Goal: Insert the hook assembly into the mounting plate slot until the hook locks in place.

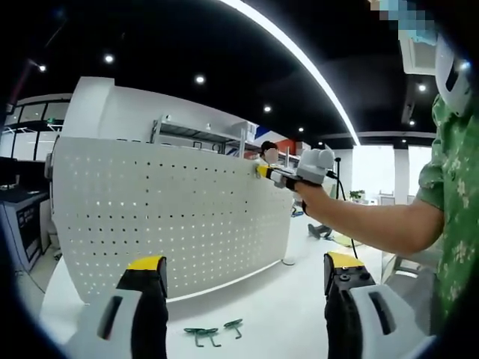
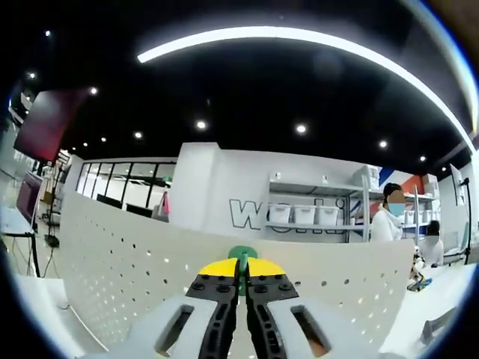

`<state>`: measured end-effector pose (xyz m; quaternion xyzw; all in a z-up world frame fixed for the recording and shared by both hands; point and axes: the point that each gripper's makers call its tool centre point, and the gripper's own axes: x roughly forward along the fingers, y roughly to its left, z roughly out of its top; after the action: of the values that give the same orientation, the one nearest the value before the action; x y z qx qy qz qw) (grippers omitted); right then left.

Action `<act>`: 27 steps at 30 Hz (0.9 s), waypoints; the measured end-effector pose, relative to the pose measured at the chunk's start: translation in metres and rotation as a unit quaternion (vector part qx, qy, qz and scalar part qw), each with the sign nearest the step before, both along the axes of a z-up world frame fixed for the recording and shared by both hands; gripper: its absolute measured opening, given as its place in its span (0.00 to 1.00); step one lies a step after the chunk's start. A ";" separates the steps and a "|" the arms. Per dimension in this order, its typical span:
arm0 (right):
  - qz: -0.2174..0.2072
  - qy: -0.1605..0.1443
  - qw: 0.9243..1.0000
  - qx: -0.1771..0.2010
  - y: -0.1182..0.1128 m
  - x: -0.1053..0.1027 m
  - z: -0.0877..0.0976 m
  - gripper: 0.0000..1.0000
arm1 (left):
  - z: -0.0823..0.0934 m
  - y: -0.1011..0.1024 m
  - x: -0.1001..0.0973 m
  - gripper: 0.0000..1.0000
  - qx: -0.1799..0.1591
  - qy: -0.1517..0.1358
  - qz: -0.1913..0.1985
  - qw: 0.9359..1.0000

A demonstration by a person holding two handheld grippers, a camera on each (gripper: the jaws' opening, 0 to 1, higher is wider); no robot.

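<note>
Left gripper [image 1: 245, 280] hangs with fingers wide over spare green plastic hooks [image 1: 212, 330] at the white table's [image 1: 284, 314] near edge. Beyond, right gripper [image 2: 242, 280] pinches a small green hook [image 2: 242, 254] near the white perforated pegboard's [image 1: 172, 217] top edge — insertion not yet visibly done, locking remains.

Bright, even indoor light — a long curved ceiling strip [image 2: 299, 37] and small spotlights [image 1: 199, 78] glare overhead; fisheye bending curves the edges, focus stays fairly sharp.

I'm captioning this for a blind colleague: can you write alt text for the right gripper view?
The right gripper, jaws shut on a green hook, is held at the top edge of a white perforated pegboard. Behind it are shelves with bins under a dark ceiling.
</note>
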<state>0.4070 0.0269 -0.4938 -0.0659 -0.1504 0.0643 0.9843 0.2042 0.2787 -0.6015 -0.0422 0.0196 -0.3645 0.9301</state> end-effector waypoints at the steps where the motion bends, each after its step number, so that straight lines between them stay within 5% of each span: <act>1: 0.001 -0.001 1.000 0.001 0.000 0.000 0.000 0.01 | 0.000 0.000 0.000 0.88 0.000 0.000 0.001 1.000; 27: -0.007 -0.007 1.000 0.010 0.001 0.000 -0.007 0.01 | -0.001 0.004 0.000 0.87 0.004 0.002 0.003 1.000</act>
<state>0.4069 0.0279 -0.5011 -0.0578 -0.1577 0.0554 0.9842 0.2038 0.2827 -0.6028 -0.0391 0.0230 -0.3612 0.9314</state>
